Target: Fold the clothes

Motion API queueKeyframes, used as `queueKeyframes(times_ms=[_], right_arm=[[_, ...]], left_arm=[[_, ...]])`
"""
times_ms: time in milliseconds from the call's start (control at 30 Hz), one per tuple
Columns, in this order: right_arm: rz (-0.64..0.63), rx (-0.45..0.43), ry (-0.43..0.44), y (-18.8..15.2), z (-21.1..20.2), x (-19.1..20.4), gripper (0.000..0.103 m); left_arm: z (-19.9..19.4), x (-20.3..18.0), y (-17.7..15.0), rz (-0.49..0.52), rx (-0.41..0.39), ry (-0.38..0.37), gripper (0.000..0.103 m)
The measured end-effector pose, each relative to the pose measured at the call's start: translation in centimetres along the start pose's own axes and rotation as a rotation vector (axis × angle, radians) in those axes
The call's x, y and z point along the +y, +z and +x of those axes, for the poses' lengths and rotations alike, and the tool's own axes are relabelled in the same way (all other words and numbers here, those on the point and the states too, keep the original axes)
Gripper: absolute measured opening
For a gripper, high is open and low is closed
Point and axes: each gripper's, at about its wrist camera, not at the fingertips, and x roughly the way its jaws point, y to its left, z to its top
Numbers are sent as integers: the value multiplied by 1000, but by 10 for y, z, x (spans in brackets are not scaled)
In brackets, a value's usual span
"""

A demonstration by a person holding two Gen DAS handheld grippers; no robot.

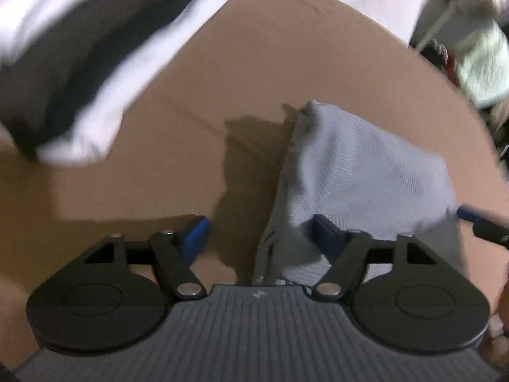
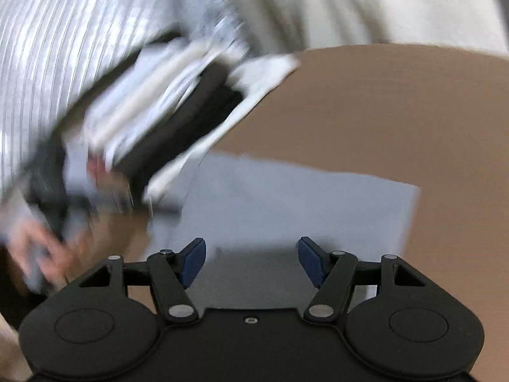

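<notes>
The right gripper (image 2: 251, 262) hangs over a pale grey-blue cloth (image 2: 286, 210) lying flat on the brown table (image 2: 397, 111), its 2 blue pads (image 2: 194, 262) spread apart with nothing between them. At left, blurred, a hand (image 2: 35, 254) grips the other gripper (image 2: 127, 146)

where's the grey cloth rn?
Grey cloth lies folded on the brown table, right of centre in the left wrist view, just ahead of the open right gripper.

No readable text, label, brand or number on anything in either view.
</notes>
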Motion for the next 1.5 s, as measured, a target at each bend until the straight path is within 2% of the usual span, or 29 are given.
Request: queueKeyframes(times_ms=[33,67,133,200,300,333,367,433,467,500,533,567,600,633,667,767,833,900,933,967,1067,1133,1200,1267,1300,1333,1367,1433,1500], right_arm=[[56,-3,-18,2,-3,-12,70],[111,-3,-40,4,-5,-24,71],[220,-2,-84,7,-10,-46,71],[245,-16,-78,10,-6,-55,71],[255,42,-73,1,8,-60,75],[253,56,-77,-3,14,-59,77],[250,69,-81,-8,20,-58,80],[210,56,-57,-12,26,-51,100],[188,50,-38,-13,29,-47,101],[152,62,-17,-12,34,-38,101],[110,59,-14,-12,38,-31,93],[81,45,-26,-13,38,-27,81],[55,30,-39,-13,37,-24,49],[43,13,-33,-12,34,-24,35],[37,-13,-18,-7,30,-24,32],[-10,-140,35,-3,6,-13,29],[-43,-163,13,0,-1,-8,33],[-25,-103,-66,0,8,-14,47],[24,-65,-111,-3,12,-25,55],[79,-27,-157,-6,17,-37,57],[310,-7,-51,-12,14,-70,59],[451,53,96,-18,7,-87,71],[511,118,158,-27,9,-93,71],[565,183,214,-37,11,-98,71],[562,167,220,-37,12,-99,71],[554,145,222,-36,14,-100,70],[547,122,225,-35,15,-101,67],[434,71,177,-29,23,-89,28],[289,42,115,-21,33,-72,27]], left_arm=[[-2,11,3,-62,-6,-74,72],[-5,17,6,-88,-18,-116,72],[-10,19,11,-91,-56,-175,72],[-5,11,14,-72,-48,-240,72],[9,-6,3,-26,25,-266,76],[20,-10,4,-3,47,-237,78],[28,-13,5,9,34,-217,78],[40,-17,8,15,-3,-208,86],[43,-19,9,10,-26,-219,86],[50,-22,13,31,-34,-223,79],[49,-27,13,72,-43,-229,52],[46,-31,13,93,-65,-217,38],[42,-35,14,112,-88,-204,31],[32,-39,10,130,-124,-211,28],[17,-43,4,161,-176,-217,28],[-9,-67,-8,270,-278,-167,29],[-1,-73,-9,286,-243,-136,31],[12,-69,-6,259,-176,-120,35],[23,-64,-2,215,-148,-106,46],[34,-60,1,170,-121,-92,56],[41,-38,7,21,-67,-178,62],[44,-24,8,-46,-47,-239,65],[47,-22,6,-60,-38,-279,74],[50,-20,3,-72,-28,-318,71],[51,-19,2,-78,-24,-338,65],[53,-18,1,-84,-19,-358,41],[54,-27,-4,-14,-23,-317,38],[56,-43,-5,85,-44,-251,37],[55,-56,-8,141,-69,-201,37]])
